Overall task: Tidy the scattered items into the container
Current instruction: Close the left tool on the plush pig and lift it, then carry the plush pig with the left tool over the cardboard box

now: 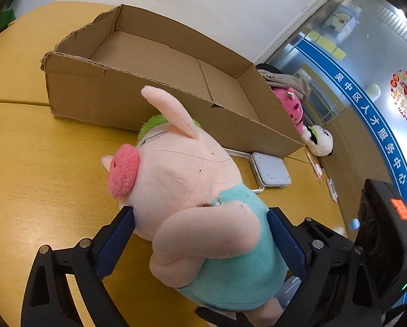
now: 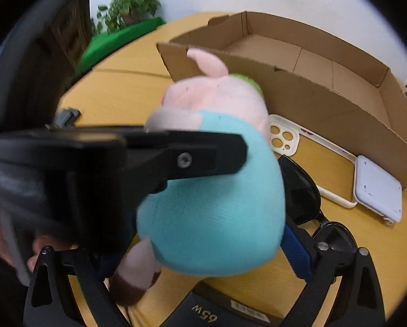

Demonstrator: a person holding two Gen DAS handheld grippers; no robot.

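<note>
Left tongs (image 1: 200,234) grip plush pig (image 1: 192,190) at torso, head toward cardboard box (image 1: 75,90) just ahead. Right tongs (image 2: 203,248) flank pig's body; grip uncertain.

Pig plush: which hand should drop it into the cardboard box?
Left. The left gripper clamps the pig plush, with the open cardboard box just ahead. The right gripper has no clear hold.

Black plastic claw (image 1: 200,248) frames, ribbed blue pads (image 1: 116,241), silver screws (image 1: 84,243).
</note>
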